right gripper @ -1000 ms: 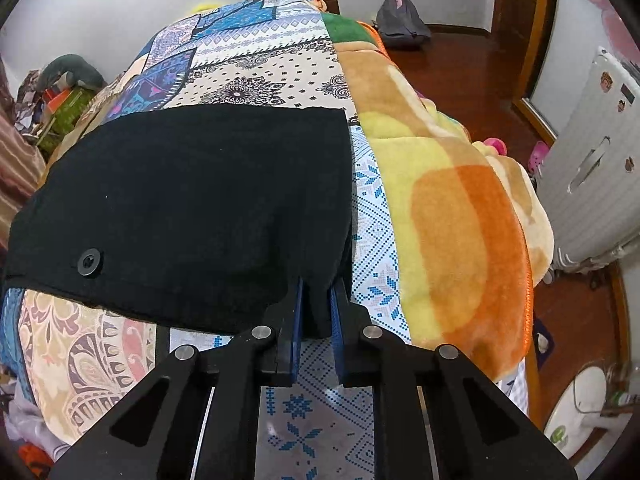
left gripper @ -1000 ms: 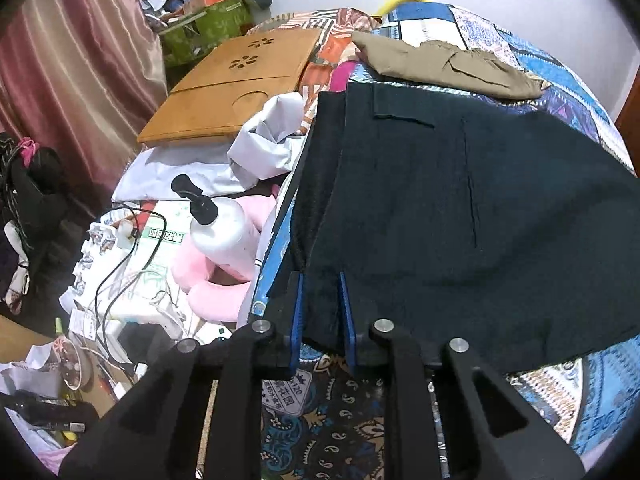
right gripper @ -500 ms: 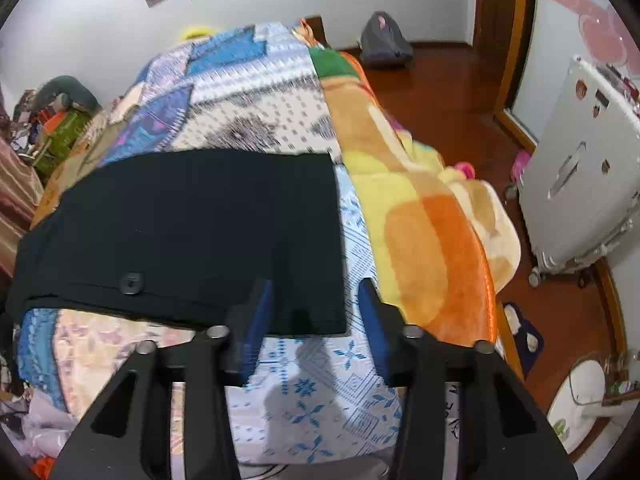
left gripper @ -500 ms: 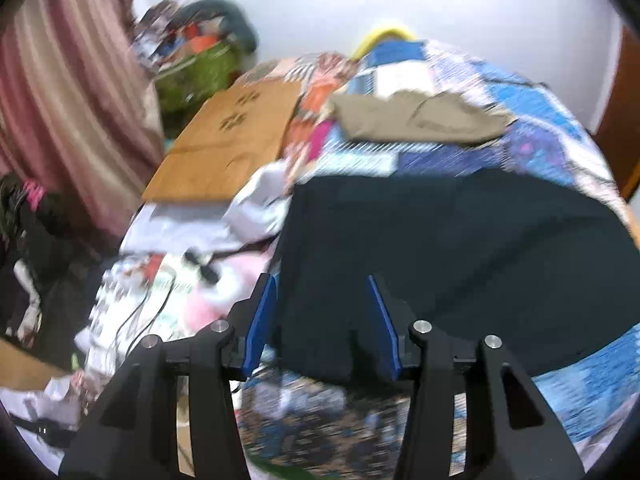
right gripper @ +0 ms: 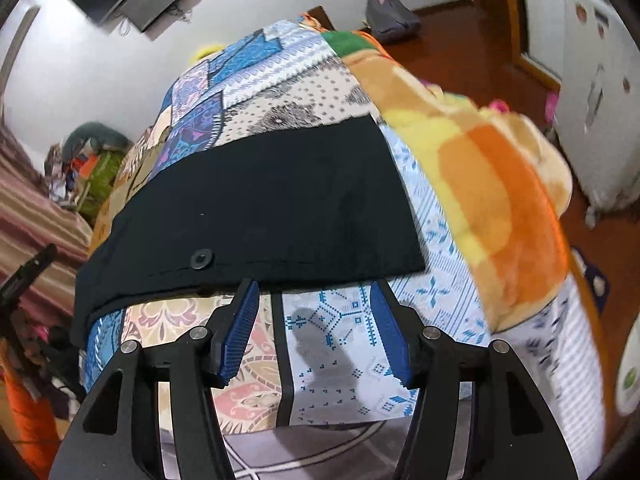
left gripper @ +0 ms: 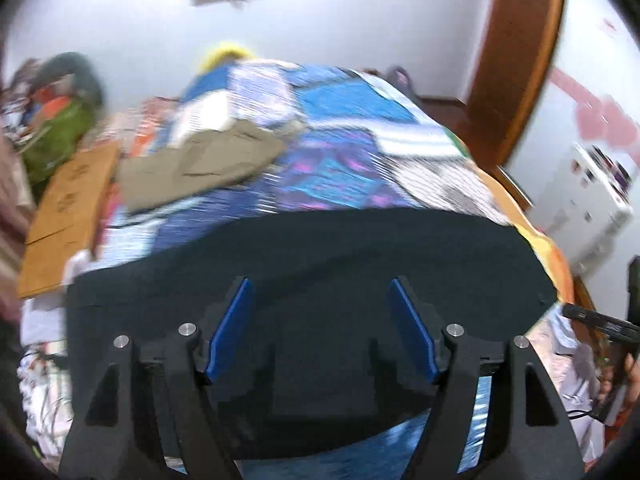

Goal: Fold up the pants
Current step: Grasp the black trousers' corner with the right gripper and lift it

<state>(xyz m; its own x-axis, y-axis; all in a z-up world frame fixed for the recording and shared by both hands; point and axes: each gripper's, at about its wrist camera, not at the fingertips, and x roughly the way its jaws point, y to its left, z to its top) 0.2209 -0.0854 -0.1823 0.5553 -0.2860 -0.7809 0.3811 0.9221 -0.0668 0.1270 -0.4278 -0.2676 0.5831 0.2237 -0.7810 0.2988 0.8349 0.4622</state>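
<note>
Both grippers stand with jaws apart and nothing held — the left gripper (left gripper: 320,320) and the right gripper (right gripper: 314,322) have each just been opening, their pads bare. The black pants (right gripper: 256,208) lie folded flat across the patchwork bed (right gripper: 280,80); the left hangs above the cloth, the right just off its near hem. The release after a fold looks finished. One more fold probably remains — that calls for lowering onto one end, pinching every layer at both corners, and carrying it across evenly.
</note>
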